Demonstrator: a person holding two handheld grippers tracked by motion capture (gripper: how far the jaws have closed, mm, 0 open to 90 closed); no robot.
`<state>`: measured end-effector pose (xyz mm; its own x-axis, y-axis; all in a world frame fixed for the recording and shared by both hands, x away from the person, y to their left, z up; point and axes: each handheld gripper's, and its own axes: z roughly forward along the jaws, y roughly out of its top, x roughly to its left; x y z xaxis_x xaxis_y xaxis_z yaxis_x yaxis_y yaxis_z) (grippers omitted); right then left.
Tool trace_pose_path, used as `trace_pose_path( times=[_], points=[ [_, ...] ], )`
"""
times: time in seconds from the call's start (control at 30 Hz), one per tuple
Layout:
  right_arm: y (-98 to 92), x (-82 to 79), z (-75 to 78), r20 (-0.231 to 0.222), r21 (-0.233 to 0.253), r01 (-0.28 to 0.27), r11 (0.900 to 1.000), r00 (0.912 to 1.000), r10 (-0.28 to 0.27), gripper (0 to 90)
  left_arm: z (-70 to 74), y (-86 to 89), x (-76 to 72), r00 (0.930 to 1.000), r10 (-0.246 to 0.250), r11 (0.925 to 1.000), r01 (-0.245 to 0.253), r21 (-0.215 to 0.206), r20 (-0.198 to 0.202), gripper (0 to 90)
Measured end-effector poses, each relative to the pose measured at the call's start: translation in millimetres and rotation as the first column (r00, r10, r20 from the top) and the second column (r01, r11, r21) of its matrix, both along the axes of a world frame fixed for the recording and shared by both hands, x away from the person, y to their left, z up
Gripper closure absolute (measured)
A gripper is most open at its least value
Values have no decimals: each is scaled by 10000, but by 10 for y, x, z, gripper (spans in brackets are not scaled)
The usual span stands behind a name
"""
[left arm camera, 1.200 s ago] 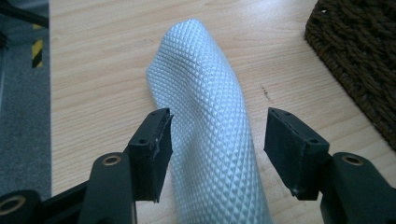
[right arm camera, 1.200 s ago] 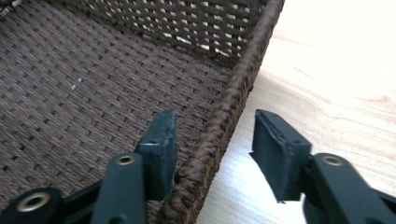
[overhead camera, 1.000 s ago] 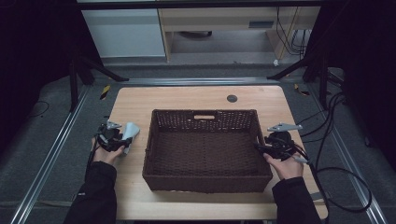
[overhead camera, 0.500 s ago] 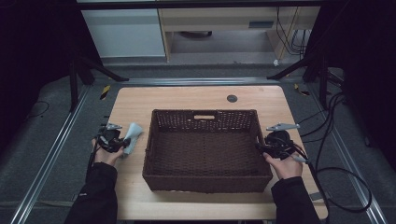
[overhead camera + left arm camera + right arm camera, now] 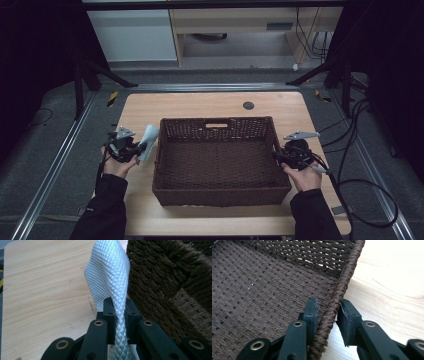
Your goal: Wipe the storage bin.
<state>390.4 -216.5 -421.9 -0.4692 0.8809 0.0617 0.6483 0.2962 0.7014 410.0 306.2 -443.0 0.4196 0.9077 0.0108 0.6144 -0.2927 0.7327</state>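
Table (image 5: 200, 107) under all. Brown wicker basket (image 5: 220, 160) at its centre. My right gripper (image 5: 327, 311) straddles basket's right rim, jaws narrow, not fully pinched. My left gripper (image 5: 118, 315) clamps pale quilted cloth (image 5: 110, 277), just beside basket's left wall.

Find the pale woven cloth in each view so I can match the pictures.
High view: the cloth is left of centre, held by the left gripper just outside the basket.
Left gripper view: the cloth rises up the middle, pinched between the jaws.
Right gripper view: basket rim and floor, not the cloth.
Shared landmark: the brown wicker basket's rim.
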Motion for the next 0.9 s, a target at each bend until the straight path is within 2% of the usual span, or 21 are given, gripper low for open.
trace_pose_path(
  times=[0.13,0.17,0.23,0.33,0.4,0.47,0.53,0.57,0.6,0.63,0.73,0.8,0.9],
  points=[
    [27,18,-5,13,122,-114,9999,9999,114,701,-128,12,54,9988,45,10000,-44,31,-483,819],
    [41,21,-7,20,154,-155,9998,9999,155,700,-185,2,83,9971,2,10000,-1,18,-755,819],
    [47,23,-7,13,160,-179,9997,9998,178,700,-213,-15,95,9964,-58,10000,61,37,-842,819],
    [55,31,-8,8,198,-215,9996,9998,215,698,-252,-79,106,9941,-417,9990,431,123,-999,819],
    [52,36,-9,39,201,-255,9995,9997,254,697,-235,-109,104,9941,-594,9981,606,104,-907,819],
    [52,36,-9,47,204,-255,9995,9997,255,696,-171,-114,90,9958,-672,9977,676,43,-622,819],
    [54,34,-10,60,219,-251,9994,9997,250,695,-80,-105,62,9965,-774,9970,774,-3,-331,819],
    [54,35,-10,68,217,-267,9994,9996,266,693,51,-94,20,9962,-862,9963,863,-57,120,818],
    [54,35,-10,68,217,-267,9994,9996,266,693,51,-94,20,9962,-862,9963,863,-57,120,818],
    [53,36,-10,69,221,-275,9994,9996,274,692,135,-90,-4,9954,-887,9960,891,-89,364,818],
    [50,36,-11,85,221,-292,9993,9995,290,691,260,-103,-53,9918,-1015,9946,1029,-157,771,818],
    [52,33,-11,84,227,-270,9994,9996,268,691,295,-119,-72,9901,-1114,9935,1130,-141,856,819],
    [52,34,-11,82,226,-264,9994,9996,262,692,249,-130,-56,9917,-1112,9937,1119,-71,642,819]
  ],
)
